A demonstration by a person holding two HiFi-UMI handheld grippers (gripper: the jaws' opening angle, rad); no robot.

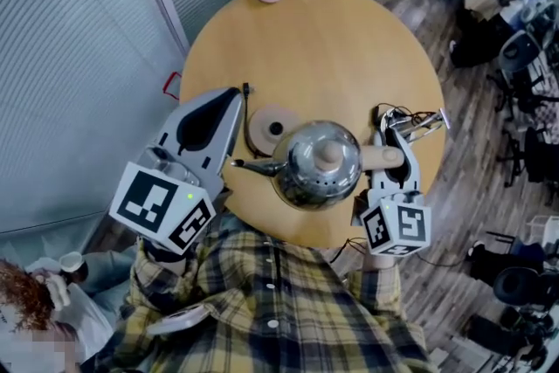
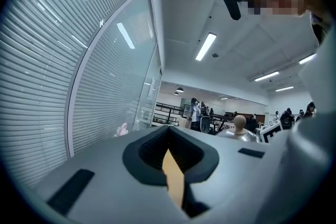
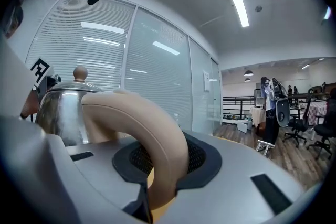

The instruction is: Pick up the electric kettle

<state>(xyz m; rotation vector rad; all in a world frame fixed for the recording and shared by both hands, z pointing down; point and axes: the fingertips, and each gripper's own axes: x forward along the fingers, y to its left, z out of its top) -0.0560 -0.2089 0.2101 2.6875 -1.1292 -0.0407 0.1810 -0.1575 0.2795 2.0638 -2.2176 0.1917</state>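
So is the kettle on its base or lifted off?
Off. The right gripper clamps the kettle by its handle; the round base lies bare beside it.

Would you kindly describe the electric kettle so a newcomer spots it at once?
Start at the round wooden table; near its closest edge, the right hand-held gripper clamps a beige handle. It belongs to the electric kettle: the only shiny steel body, with a thin spout and beige knob, unlike the flat tan base beside it.

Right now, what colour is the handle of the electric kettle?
Beige, a pale tan. The handle shows best in the right gripper view.
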